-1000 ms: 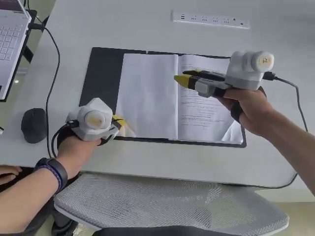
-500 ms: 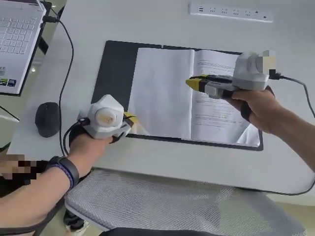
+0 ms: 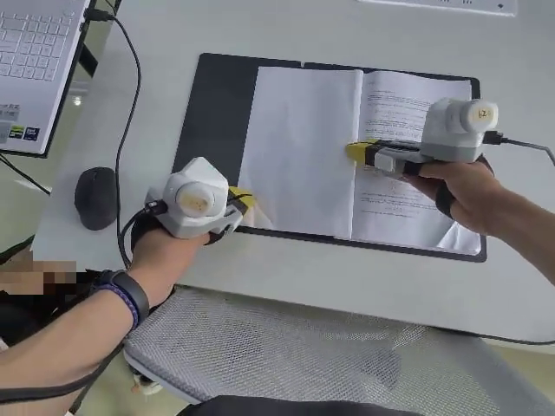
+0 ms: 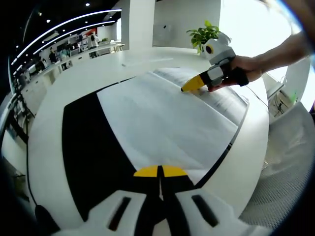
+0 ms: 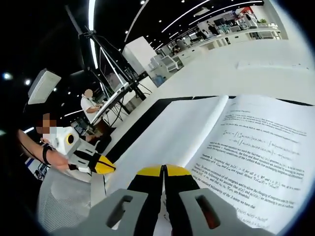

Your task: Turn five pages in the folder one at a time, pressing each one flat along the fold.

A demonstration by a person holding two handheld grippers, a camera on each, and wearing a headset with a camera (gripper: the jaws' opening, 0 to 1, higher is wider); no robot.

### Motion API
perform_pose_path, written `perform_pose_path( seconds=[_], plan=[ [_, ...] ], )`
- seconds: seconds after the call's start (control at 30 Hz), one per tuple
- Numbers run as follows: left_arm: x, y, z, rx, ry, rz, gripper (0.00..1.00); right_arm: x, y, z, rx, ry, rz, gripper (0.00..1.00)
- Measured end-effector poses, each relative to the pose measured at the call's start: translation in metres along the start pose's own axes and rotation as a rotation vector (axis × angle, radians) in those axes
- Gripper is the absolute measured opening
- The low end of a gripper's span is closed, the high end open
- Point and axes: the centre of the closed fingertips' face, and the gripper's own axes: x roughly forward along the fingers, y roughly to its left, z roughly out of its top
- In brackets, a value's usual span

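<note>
I find the folder point(image 3: 215, 108) lying open and flat on the white bench point(image 3: 260, 35), its black cover showing along the left side and under the lower edge. It holds a stack of sheets. The blank page point(image 3: 299, 147) lies on the left of the fold and the printed page point(image 3: 408, 95) on the right, carrying lines of small text I cannot read. Both pages lie flat. The lower right corner of the printed stack curls up slightly.

The right tongs point(image 3: 357, 152) are closed tip to tip with nothing between them. Their yellow tips rest on the fold, about halfway down the page, pointing left. In the right gripper view the closed tips sit exactly where the blank page meets the printed one.

The left tongs point(image 3: 245, 201) are also closed, tips together. They sit at the lower left corner of the blank page, where paper meets black cover. I cannot tell whether a sheet edge is caught between them.

Left of the folder, a dark mouse point(image 3: 95, 198) sits on the bench, with a black cable point(image 3: 130, 113) running past it. A laptop point(image 3: 35, 61) stands at the far left corner. A mesh chair back point(image 3: 303, 347) lies below the near edge of the bench.
</note>
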Motion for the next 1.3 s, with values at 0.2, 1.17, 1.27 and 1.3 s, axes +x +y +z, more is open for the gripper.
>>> perform_pose_path(
  seconds=[0.2, 1.17, 1.27, 1.3],
  plan=[
    [0.0, -0.001, 0.001, 0.002, 0.005, -0.002, 0.0, -0.001, -0.001, 0.003, 0.02, -0.023, 0.049, 0.0],
    [-0.005, -0.004, 0.003, -0.026, 0.003, 0.0, 0.0, 0.042, -0.104, 0.095, 0.247, -0.185, -0.06, 0.0],
    [-0.005, -0.004, 0.003, -0.031, 0.0, 0.002, 0.0, 0.042, -0.113, 0.104, 0.318, -0.246, -0.066, 0.0],
    [-0.005, -0.004, 0.003, -0.031, 0.0, 0.002, 0.0, 0.042, -0.114, 0.105, 0.329, -0.255, -0.068, 0.0]
  ],
)
